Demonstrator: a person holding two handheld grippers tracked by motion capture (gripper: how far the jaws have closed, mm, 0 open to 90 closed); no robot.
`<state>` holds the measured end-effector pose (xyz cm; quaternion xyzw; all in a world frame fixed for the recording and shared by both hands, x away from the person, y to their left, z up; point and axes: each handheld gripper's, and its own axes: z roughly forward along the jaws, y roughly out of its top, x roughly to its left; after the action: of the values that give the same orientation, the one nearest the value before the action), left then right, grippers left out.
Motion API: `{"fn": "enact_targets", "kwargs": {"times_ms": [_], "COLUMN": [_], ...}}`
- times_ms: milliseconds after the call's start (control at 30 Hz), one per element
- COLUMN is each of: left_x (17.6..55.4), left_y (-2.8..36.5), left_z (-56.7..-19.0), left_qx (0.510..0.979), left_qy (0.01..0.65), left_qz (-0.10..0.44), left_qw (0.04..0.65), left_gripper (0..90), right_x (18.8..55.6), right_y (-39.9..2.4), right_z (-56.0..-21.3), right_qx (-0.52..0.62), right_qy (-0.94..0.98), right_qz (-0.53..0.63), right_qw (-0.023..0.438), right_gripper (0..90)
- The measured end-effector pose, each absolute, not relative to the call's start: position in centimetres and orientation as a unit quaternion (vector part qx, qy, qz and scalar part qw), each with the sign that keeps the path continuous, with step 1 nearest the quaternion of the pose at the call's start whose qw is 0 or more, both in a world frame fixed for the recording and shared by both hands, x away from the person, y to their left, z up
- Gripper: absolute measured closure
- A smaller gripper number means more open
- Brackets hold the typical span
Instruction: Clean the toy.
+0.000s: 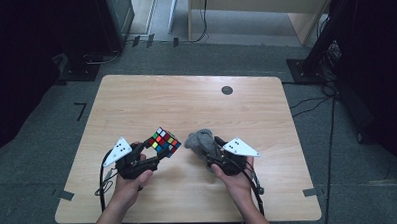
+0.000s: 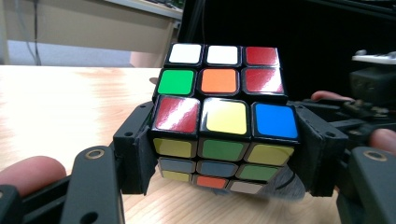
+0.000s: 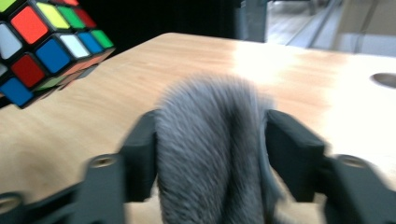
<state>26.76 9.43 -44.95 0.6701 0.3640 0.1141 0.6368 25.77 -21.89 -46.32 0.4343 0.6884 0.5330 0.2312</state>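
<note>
1. L gripper clamped on Rubik's cube, jaws on opp. side faces; cube tilted, lifted just off bench, front-centre. Likely held up so faces stay exposed for wiping.
2. R gripper pinching grey fuzzy cloth, bunched between jaws, wad sticking out toward cube; looks ready as wiping pad.
3. Cube & cloth near, not touching; gap between them open, nothing in the way.
4. Dark round grommet at far edge, well apart. Cables trailing by hands, off path.
</note>
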Motion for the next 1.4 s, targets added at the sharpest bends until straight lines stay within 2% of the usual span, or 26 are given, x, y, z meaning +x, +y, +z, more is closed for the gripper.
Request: {"fn": "enact_targets", "kwargs": {"times_ms": [167,433,733,900,967,1000,1133,1233,1400], "left_x": [26.9,26.6,25.7,25.5,25.5,25.5,25.9,26.1,26.3], "left_y": [9.6,8.4,6.4,5.7,5.6,5.6,5.7,5.9,7.0], "left_z": [-44.9,-44.7,-44.6,-44.7,-44.7,-44.7,-45.0,-45.1,-44.7], "left_qx": [0.666,0.67,0.685,0.69,0.691,0.691,0.689,0.691,0.679], "left_qy": [0.372,0.375,0.369,0.366,0.367,0.367,0.372,0.371,0.366], "left_qz": [0.111,0.085,0.058,0.043,0.036,0.032,0.014,0.009,0.03], "left_qw": [0.638,0.635,0.625,0.623,0.621,0.622,0.622,0.62,0.636], "left_gripper": [33.4,33.4,33.3,33.3,33.3,33.3,33.1,31.5,22.5], "right_x": [25.1,23.5,22.4,22.1,22.0,22.0,21.8,21.9,22.4], "right_y": [-21.4,-18.2,-16.0,-15.5,-15.4,-15.5,-15.5,-15.5,-16.2], "right_z": [-45.0,-45.4,-46.1,-46.6,-46.7,-46.8,-46.8,-46.8,-46.8], "right_qx": [0.408,0.32,0.279,0.265,0.267,0.268,0.261,0.264,0.282], "right_qy": [0.691,0.729,0.746,0.738,0.733,0.731,0.732,0.736,0.739], "right_qz": [0.539,0.559,0.545,0.538,0.532,0.532,0.524,0.522,0.52], "right_qw": [0.256,0.231,0.262,0.308,0.328,0.334,0.349,0.342,0.323], "right_gripper": [19.0,17.7,16.9,22.3,27.6,30.5,33.2,34.3,34.5]}}
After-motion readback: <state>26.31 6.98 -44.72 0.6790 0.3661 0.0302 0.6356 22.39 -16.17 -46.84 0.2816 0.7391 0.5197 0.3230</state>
